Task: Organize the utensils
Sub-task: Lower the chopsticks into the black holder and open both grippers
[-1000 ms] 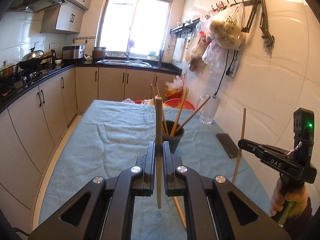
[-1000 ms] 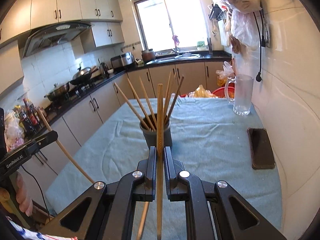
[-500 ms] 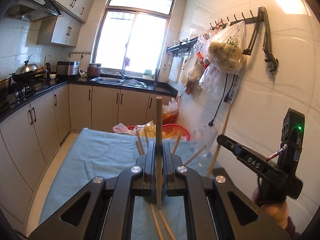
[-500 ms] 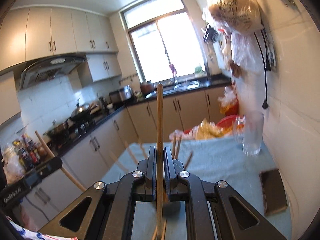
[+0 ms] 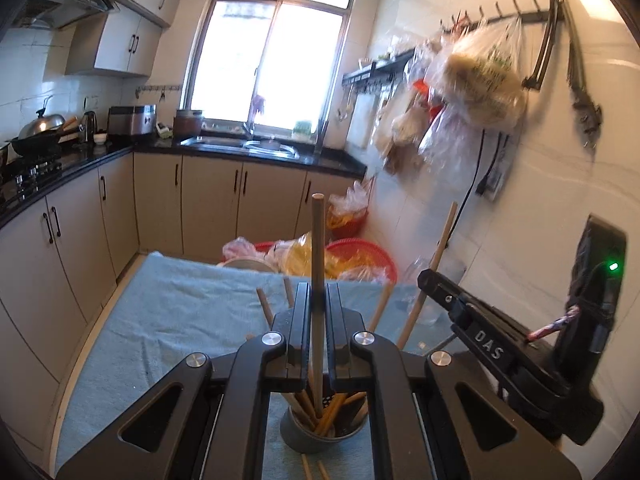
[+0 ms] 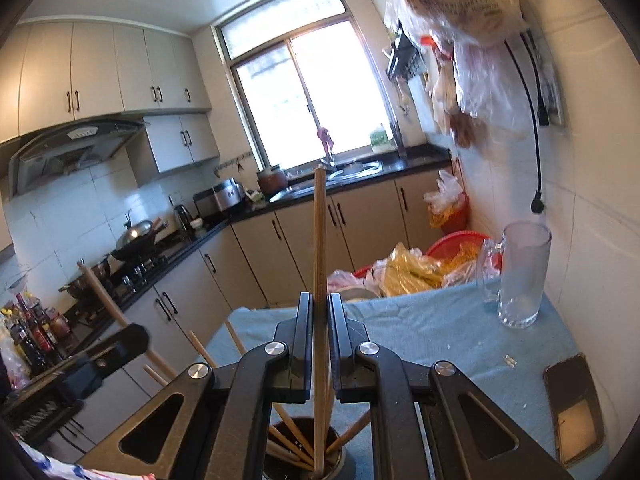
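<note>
Blue cloth covers the kitchen table (image 6: 440, 344), and nearest the cameras the left gripper (image 5: 319, 308) and right gripper (image 6: 320, 316) each pinch one upright chopstick (image 5: 318, 280) over the cup (image 5: 320, 436). Lower both tips straight into it before letting go, clear of the chopsticks fanned inside.

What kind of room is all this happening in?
A home kitchen, it seems: a sink under the window, a wok on the gas stove, and a range hood above it.
</note>
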